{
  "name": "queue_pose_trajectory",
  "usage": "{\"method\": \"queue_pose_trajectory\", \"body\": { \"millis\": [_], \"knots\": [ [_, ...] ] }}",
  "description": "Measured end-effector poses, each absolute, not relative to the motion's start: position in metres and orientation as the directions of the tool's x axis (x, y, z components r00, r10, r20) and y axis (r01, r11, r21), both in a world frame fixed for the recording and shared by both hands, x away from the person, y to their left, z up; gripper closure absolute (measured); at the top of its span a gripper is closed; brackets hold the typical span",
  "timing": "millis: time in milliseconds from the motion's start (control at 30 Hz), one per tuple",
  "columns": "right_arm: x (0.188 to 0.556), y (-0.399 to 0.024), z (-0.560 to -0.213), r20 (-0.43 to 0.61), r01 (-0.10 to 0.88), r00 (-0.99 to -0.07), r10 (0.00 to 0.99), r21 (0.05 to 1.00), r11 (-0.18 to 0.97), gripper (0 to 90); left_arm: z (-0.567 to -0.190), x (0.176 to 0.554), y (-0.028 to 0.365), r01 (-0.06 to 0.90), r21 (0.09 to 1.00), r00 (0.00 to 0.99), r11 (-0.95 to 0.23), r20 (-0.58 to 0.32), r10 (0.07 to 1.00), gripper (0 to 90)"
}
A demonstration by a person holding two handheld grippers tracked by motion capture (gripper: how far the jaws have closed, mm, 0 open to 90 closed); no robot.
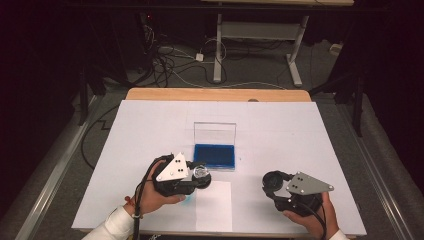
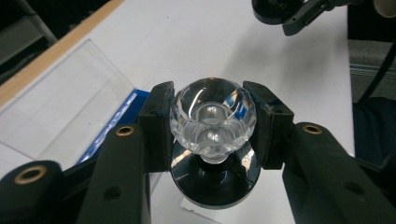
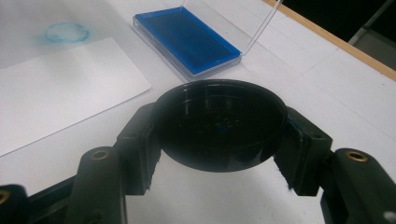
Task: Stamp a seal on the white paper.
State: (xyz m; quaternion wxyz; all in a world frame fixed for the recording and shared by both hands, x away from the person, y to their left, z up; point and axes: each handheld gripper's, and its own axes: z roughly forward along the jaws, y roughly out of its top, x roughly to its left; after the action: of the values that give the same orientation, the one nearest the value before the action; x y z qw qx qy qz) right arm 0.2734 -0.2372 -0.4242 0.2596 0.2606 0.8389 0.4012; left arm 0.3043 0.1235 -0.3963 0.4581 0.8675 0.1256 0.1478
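Note:
My left gripper is shut on a stamp with a clear faceted knob and a round black base, its jaws pressing the knob from both sides. It hovers just left of the white paper sheet, in front of the ink pad. My right gripper is shut on a round black cap, hollow side up, at the front right of the table. The blue ink pad lies in a clear case in the middle, its transparent lid standing open behind it.
A white cover spreads over the wooden table. A faint blue ring stain marks the cover beside the paper. Beyond the far edge stand another table's legs and loose cables on the floor.

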Motion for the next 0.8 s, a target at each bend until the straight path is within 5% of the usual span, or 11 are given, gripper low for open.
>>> {"method": "queue_pose_trajectory", "body": {
  "millis": [800],
  "knots": [
    [0.274, -0.237, -0.425, -0.222, 0.228, -0.740, 0.635, 0.806, 0.547, 38.5, -0.432, 0.293, 0.096, 0.099, 0.788, 0.963, -0.607, 0.079, 0.259, 54.6]
  ]
}}
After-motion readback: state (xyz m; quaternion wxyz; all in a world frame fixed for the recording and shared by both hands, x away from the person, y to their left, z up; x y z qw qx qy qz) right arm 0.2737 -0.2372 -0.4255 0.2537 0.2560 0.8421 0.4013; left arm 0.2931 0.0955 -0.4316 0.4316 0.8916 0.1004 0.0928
